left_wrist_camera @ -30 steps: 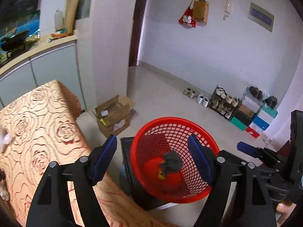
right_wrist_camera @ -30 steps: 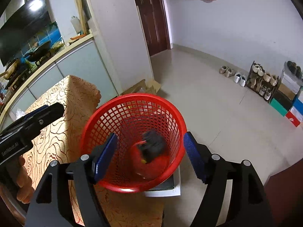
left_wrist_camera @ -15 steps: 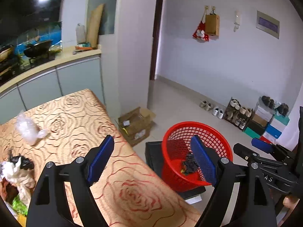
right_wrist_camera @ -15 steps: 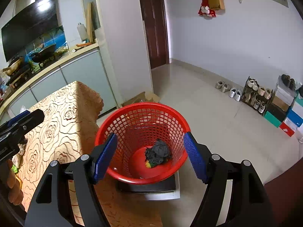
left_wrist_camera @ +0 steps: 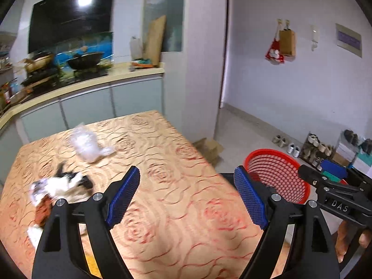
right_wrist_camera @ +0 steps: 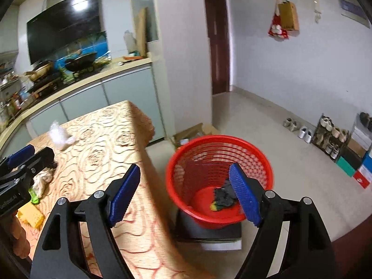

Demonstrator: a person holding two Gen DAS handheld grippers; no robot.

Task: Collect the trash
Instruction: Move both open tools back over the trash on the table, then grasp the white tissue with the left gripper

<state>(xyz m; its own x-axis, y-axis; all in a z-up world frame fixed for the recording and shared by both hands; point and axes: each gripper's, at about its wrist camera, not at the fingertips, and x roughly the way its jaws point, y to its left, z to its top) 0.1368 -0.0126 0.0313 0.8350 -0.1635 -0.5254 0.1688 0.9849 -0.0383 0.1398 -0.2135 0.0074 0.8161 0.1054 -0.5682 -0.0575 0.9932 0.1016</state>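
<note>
Both views have swung from the red basket (right_wrist_camera: pixel 218 179) toward blurred tabletop trash (left_wrist_camera: pixel 58 186); left jaws wide, right opening, both empty.

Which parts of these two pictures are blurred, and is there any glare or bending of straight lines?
Left wrist view: the crumpled white and black trash pile on the gold rose-patterned tablecloth is smeared by motion; glare on the black range hood; walls bow. Right wrist view: the red mesh plastic basket has a smeared rim, and the table edge is blurred.
</note>
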